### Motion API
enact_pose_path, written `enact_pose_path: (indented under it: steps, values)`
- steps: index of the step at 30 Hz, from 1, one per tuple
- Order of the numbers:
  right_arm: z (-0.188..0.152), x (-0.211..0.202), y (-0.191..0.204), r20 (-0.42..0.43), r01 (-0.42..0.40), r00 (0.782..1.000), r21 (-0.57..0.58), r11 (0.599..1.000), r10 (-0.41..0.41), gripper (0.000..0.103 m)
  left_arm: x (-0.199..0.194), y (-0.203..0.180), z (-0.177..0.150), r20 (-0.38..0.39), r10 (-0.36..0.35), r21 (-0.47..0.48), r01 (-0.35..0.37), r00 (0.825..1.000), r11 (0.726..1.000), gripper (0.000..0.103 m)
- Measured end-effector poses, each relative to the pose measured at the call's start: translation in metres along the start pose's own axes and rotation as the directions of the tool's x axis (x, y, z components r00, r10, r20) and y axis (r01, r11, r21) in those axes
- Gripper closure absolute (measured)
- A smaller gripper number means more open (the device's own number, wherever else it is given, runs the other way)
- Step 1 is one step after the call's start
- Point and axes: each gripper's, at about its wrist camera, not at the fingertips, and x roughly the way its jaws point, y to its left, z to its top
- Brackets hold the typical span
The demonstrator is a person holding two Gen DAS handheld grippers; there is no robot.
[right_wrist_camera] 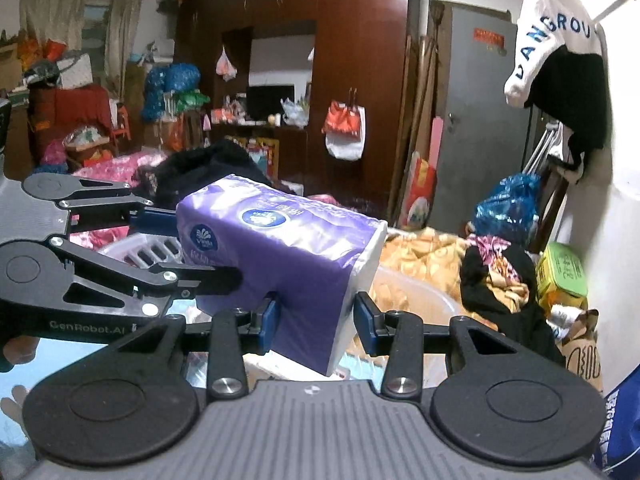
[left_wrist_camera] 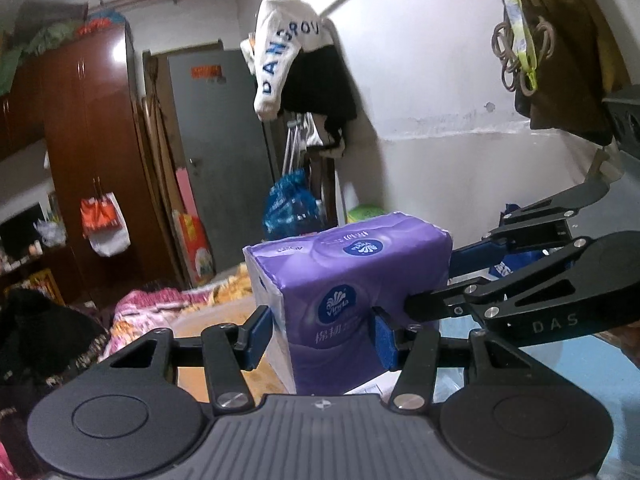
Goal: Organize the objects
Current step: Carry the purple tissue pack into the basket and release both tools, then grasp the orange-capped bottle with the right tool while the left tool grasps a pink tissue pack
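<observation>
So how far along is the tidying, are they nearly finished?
Hard to call anything finished: the bed behind is piled with clothes. In hand now is the purple plastic-wrapped tissue pack, lifted and pinched by both the left gripper and right gripper. Setting it down somewhere remains.

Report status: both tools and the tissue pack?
Left tool shut on tissue pack. Right tool shut on same pack, opposite end. Pack held aloft between them. Nothing in the way.

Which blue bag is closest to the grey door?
The crinkly blue bag low on the right, just beside the grey door. The other blue bag sits far left, past the wardrobe.
</observation>
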Motion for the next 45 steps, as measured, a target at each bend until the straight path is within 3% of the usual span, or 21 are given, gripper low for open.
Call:
enact_pose_path:
  steps: [11,15,17,18,19,22,25,28,31,35,37,41,45]
  values:
    - [0.009,0.005,-0.005,-0.083,-0.011,0.996,0.008,1.0,0.011,0.058,0.008,0.006,-0.008,-0.061,-0.04,-0.039,0.038,0.997,0.999,0.046]
    - [0.011,0.007,-0.012,-0.082,-0.036,0.996,0.049,0.998,0.04,0.055,0.015,0.004,-0.012,-0.077,-0.052,-0.054,0.048,0.996,0.997,0.039]
    - [0.012,0.002,-0.013,-0.055,-0.013,0.998,0.051,0.999,0.016,0.038,0.016,0.004,-0.014,-0.073,-0.046,-0.051,0.042,0.996,0.998,0.039]
    - [0.011,-0.005,-0.014,-0.024,0.002,1.0,0.055,0.998,-0.001,0.016,0.013,0.004,-0.015,-0.055,-0.022,-0.052,0.019,0.998,0.998,0.037]
    - [0.011,-0.014,-0.015,0.017,0.023,1.0,0.058,0.998,-0.024,0.004,0.008,0.003,-0.015,-0.033,0.007,-0.061,-0.009,0.999,0.998,0.036]
    - [0.003,-0.05,-0.021,0.126,0.046,0.99,0.083,0.995,-0.056,0.0,-0.021,0.003,-0.018,0.058,0.073,-0.107,-0.066,0.996,0.992,0.026]
    - [-0.022,-0.089,-0.026,0.201,0.0,0.979,0.138,0.99,-0.028,0.0,-0.062,-0.006,-0.029,0.104,0.083,-0.162,-0.066,0.991,0.985,0.019]
    - [-0.061,-0.116,-0.024,0.236,-0.022,0.972,0.16,0.987,-0.017,0.0,-0.101,-0.032,-0.052,0.114,0.04,-0.162,-0.021,0.993,0.987,0.016]
    - [-0.096,-0.115,-0.015,0.19,-0.011,0.982,0.16,0.987,-0.019,0.0,-0.125,-0.065,-0.079,0.11,0.013,-0.14,0.003,0.994,0.99,0.014]
    - [-0.108,-0.089,-0.012,0.093,0.002,0.995,0.198,0.98,-0.021,0.0,-0.118,-0.1,-0.106,0.03,-0.032,-0.131,0.036,0.999,0.991,0.014]
    - [-0.107,-0.081,-0.015,0.083,-0.012,0.997,0.208,0.978,-0.006,0.0,-0.106,-0.113,-0.113,-0.01,-0.06,-0.122,0.058,0.998,0.991,0.014]
    - [-0.106,-0.072,-0.015,0.074,-0.038,0.997,0.219,0.975,0.022,0.0,-0.082,-0.121,-0.117,-0.076,-0.041,-0.121,0.032,0.996,0.992,0.014]
    - [-0.104,-0.065,-0.01,0.033,-0.008,0.999,0.209,0.978,0.001,0.001,-0.085,-0.129,-0.125,-0.072,-0.009,-0.095,0.002,0.997,0.995,0.014]
